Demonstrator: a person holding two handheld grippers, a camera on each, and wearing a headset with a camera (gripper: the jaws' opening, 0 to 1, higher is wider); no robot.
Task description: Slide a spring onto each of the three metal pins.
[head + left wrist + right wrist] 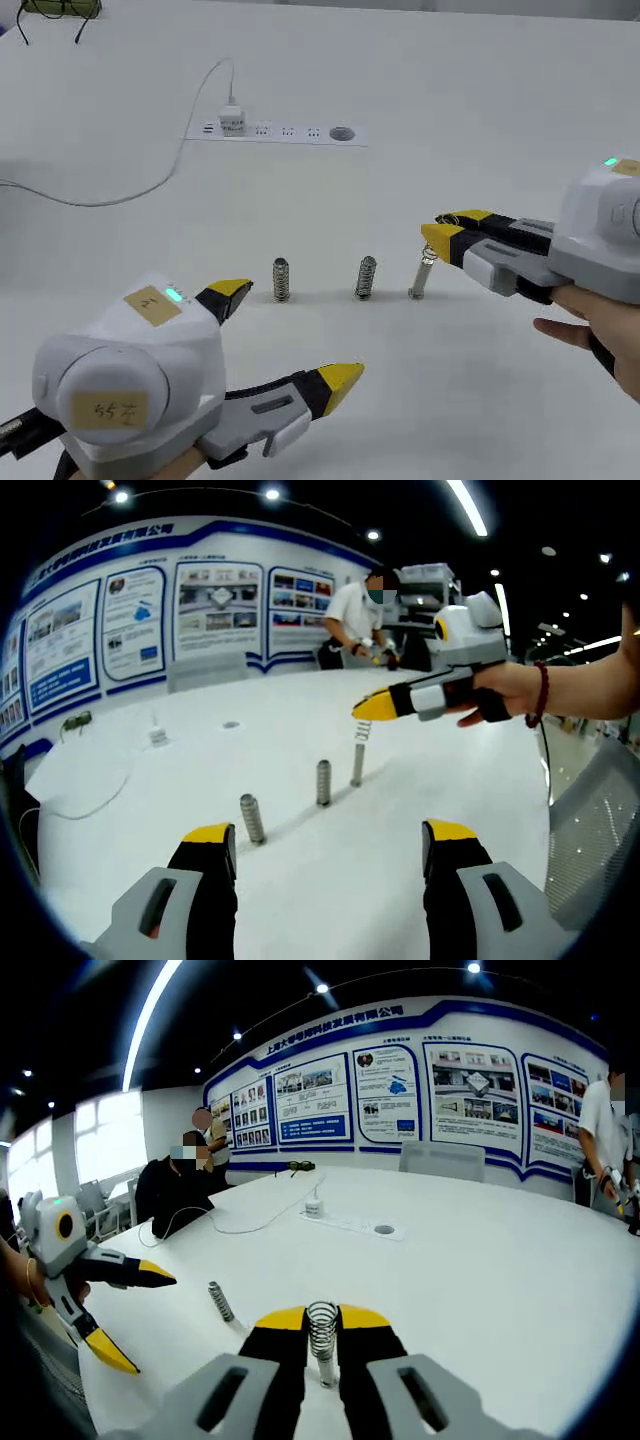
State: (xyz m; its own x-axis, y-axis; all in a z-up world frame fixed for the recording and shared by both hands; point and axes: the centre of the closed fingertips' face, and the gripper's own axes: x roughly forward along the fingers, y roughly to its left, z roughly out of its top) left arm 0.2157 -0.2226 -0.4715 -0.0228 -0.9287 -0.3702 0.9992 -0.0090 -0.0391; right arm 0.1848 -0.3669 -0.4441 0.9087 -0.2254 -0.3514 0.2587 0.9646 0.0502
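Right gripper [323,1316] first: its yellow-tipped jaws are nearly together, pinching a spring [321,1328] by its sides. That spring sits tilted at the top of the right-hand pin [357,767], and the lower stretch of the pin is bare metal. How far the pin's tip reaches into the coil, I can't make out.

Over to the left gripper [330,835]: its jaws are spread wide, with nothing between them and nothing touching them. It hovers low over the white table [480,400], on the near side of the row and well apart from it.

Now the count. There are three pins, standing upright in a line across the table. There are three springs too. One coil is on the middle pin [366,278], one is on the left-hand pin [281,280], and the third is the one in the right gripper's pinch.

Further back a power strip [290,132] lies flat, with one white plug [231,120] in it. A single cable [178,160] curls off to the left.

As for what's cut off, the left gripper's body runs out of the bottom edge of the head view. The hand [600,335] on the right gripper is clipped by the right edge. In the right gripper view, that pin's foot is squeezed between the jaw bodies and is hard to read.
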